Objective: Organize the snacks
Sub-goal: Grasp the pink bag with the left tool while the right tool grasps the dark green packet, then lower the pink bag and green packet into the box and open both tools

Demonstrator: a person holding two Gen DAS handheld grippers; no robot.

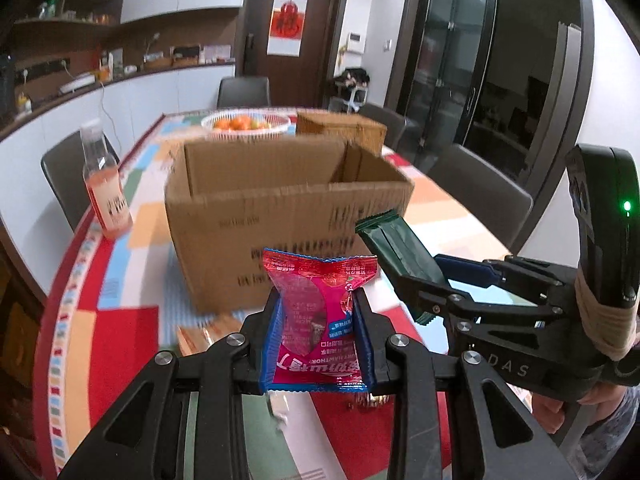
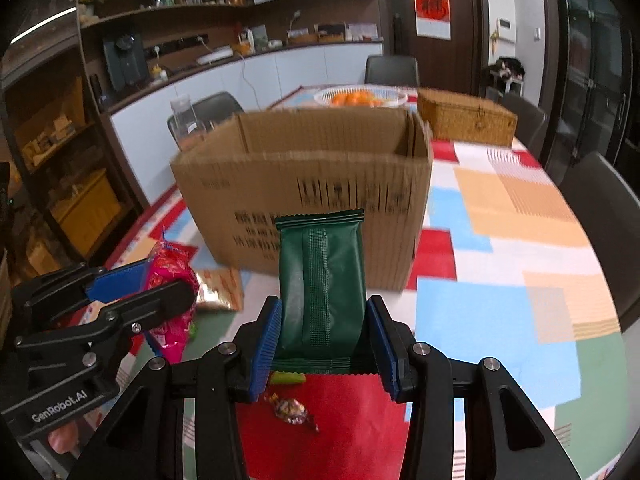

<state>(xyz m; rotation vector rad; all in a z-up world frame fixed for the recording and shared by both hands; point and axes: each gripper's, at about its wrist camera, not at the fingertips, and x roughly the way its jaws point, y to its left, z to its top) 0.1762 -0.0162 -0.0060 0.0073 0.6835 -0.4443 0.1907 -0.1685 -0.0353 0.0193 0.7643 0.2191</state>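
My left gripper [image 1: 318,320] is shut on a red and pink snack packet [image 1: 320,312], held above the table in front of an open cardboard box [image 1: 280,216]. My right gripper [image 2: 324,336] is shut on a dark green snack packet [image 2: 322,280], also held in front of the box [image 2: 312,184]. Each gripper shows in the other's view: the right one [image 1: 436,280] with the green packet [image 1: 394,248], the left one [image 2: 132,292] with the pink packet [image 2: 172,292].
A colourful patchwork tablecloth [image 2: 500,240] covers the table. Loose on it lie a gold packet [image 2: 218,290], a wrapped candy [image 2: 292,410] and a green sweet [image 2: 286,378]. A pink bottle [image 1: 106,188], a basket of oranges [image 1: 244,124] and a wicker box [image 2: 466,120] stand behind.
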